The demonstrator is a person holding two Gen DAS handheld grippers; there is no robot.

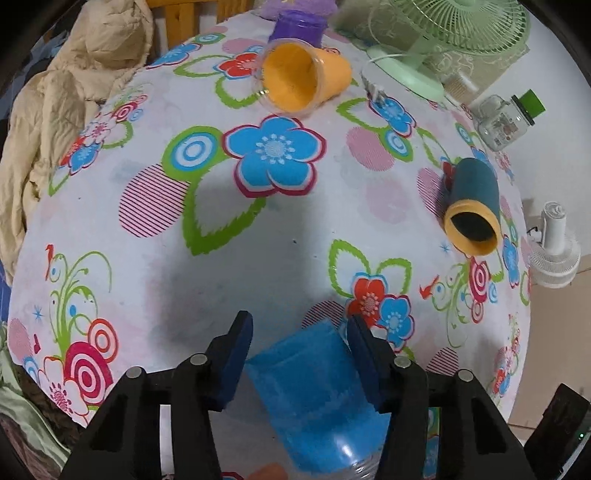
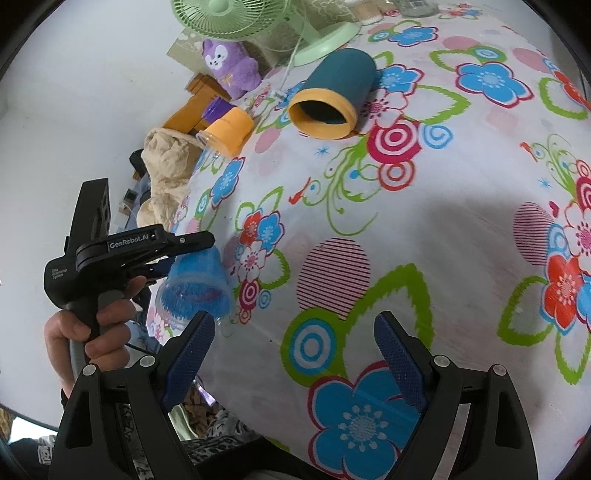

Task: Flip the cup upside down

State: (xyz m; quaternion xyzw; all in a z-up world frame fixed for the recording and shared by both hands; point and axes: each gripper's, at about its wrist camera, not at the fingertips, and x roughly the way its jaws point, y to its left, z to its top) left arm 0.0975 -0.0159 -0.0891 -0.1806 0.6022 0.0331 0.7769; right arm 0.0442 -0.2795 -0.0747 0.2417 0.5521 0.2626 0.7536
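My left gripper (image 1: 301,328) is shut on a blue cup (image 1: 314,391) and holds it above the near edge of the flowered table (image 1: 184,258). The cup's closed base points away from me and its clear rim toward me. In the right wrist view the same blue cup (image 2: 195,284) hangs tilted at the left, off the table edge, open mouth toward the camera, pinched by the left gripper (image 2: 173,258). My right gripper (image 2: 295,343) is open and empty above the table.
An orange cup (image 1: 303,79) lies on its side at the far end, a purple cup (image 1: 297,24) behind it. A teal cup with a yellow rim (image 1: 472,206) lies at the right. A green fan (image 1: 443,33), a glass jar (image 1: 506,118) and beige cloth (image 1: 62,92) border the table.
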